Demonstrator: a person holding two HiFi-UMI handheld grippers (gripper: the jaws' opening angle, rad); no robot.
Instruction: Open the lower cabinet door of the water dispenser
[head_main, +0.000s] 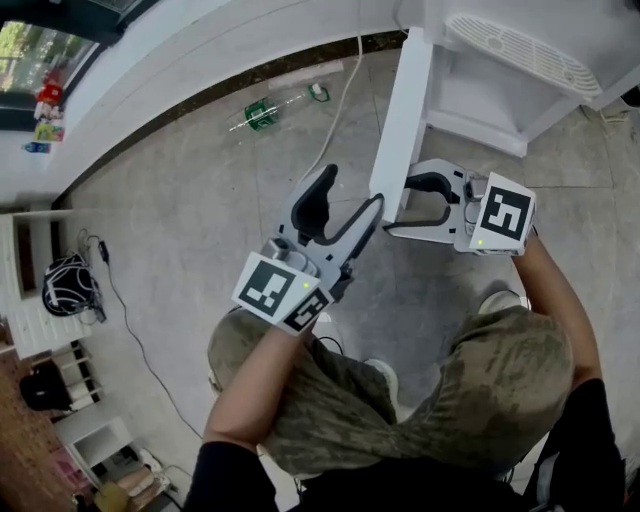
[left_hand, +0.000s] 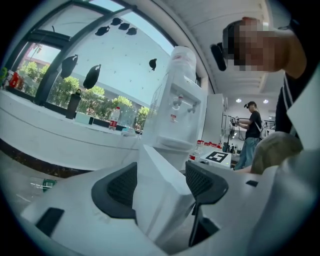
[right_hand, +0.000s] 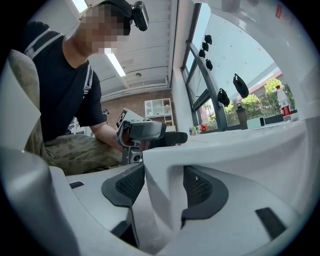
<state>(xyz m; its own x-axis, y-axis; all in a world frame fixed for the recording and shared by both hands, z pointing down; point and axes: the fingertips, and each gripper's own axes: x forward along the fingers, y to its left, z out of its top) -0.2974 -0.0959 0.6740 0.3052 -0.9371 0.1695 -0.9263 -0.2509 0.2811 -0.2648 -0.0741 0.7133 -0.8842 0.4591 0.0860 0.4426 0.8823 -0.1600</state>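
The white water dispenser (head_main: 520, 60) stands at the top right, and its tap side shows in the left gripper view (left_hand: 180, 105). Its lower cabinet door (head_main: 405, 110) is swung out towards me. My left gripper (head_main: 352, 190) reaches the door's free edge from the left. In its own view the door (left_hand: 155, 170) fills the gap and both pads lie against it, so my left gripper (left_hand: 161, 184) is shut on it. My right gripper (head_main: 400, 207) straddles the same edge from the right. There the jaws stand wide around the door (right_hand: 160, 165), and my right gripper (right_hand: 165, 186) is open.
A white cable (head_main: 345, 90) and a green object (head_main: 262, 113) lie on the grey floor behind the door. Low white shelves (head_main: 30, 290) and a dark helmet (head_main: 68, 285) sit at the left. My knees fill the bottom. Another person (left_hand: 252, 125) stands far off.
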